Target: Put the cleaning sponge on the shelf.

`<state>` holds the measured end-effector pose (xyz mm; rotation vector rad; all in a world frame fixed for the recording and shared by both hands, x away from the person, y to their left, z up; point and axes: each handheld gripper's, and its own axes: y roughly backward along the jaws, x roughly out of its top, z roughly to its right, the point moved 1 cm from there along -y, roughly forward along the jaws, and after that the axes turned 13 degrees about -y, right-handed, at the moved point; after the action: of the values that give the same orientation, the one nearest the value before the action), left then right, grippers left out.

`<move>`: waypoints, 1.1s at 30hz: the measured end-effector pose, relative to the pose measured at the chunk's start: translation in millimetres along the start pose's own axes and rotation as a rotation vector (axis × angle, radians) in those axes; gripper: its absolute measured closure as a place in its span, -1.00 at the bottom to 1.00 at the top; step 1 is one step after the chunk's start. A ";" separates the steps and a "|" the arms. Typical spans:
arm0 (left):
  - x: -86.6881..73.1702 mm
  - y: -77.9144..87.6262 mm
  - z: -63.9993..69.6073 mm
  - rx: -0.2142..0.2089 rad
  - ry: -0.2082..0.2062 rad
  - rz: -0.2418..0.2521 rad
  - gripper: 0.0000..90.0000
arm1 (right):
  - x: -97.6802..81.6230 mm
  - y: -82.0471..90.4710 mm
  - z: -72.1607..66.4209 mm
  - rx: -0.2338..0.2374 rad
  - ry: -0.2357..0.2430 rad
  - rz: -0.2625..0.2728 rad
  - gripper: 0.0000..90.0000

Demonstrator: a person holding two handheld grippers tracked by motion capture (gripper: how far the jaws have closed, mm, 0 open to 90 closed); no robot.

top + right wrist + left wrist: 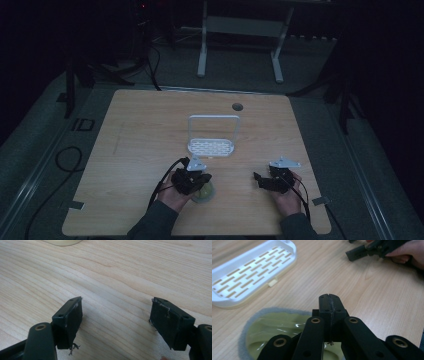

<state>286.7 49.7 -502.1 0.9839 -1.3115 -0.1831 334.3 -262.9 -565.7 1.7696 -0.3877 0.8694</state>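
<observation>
Left gripper [329, 298]: jaws pressed together, nothing between them, over the yellow-green sponge [272, 327] lying near the desk's [140, 125] front edge, left of centre. White slotted tray [249, 275] just beyond, mid-desk. Right gripper [116, 322]: jaws wide apart over bare wood, toward the front right corner.

left tool [329, 297] jaws pressed together; right tool [116, 315] jaws spread wide.
</observation>
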 end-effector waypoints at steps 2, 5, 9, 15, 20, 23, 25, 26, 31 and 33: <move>0.0 0.0 0.0 0.000 0.000 0.000 1.00 | 0.0 0.0 0.0 0.000 0.000 0.000 -0.43; -5.9 0.5 2.2 -0.012 0.003 -0.015 1.00 | 0.0 0.0 0.0 0.000 0.000 0.000 -0.43; -10.5 2.0 1.8 -0.021 0.012 -0.010 1.00 | 0.0 0.0 0.0 0.000 0.000 -0.001 -0.43; -17.1 10.5 -0.6 -0.001 0.018 -0.024 1.00 | 0.0 0.0 0.0 0.000 0.000 0.000 -0.43; -22.4 17.4 -1.7 0.016 0.027 -0.040 1.00 | 0.0 0.0 0.0 0.000 0.000 0.000 -0.43; -20.9 17.5 -1.4 0.008 0.036 -0.024 1.00 | 0.0 0.0 0.0 0.000 0.000 0.000 -0.43; -19.1 16.7 -0.7 0.006 0.034 -0.025 1.00 | 0.0 0.0 0.0 0.000 0.000 0.000 -0.43; -19.1 16.7 -0.7 0.006 0.034 -0.025 1.00 | 0.0 0.0 0.0 0.000 0.001 0.000 -0.43; -8.9 5.0 3.2 -0.006 0.008 -0.039 1.00 | 0.0 0.0 0.0 0.000 0.000 0.000 -0.43; -9.9 2.2 3.1 -0.005 0.010 -0.050 1.00 | 0.0 0.0 0.0 0.000 0.000 0.000 -0.43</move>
<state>280.2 55.6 -507.9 1.0126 -1.2779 -0.2197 334.3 -263.0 -565.7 1.7695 -0.3876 0.8696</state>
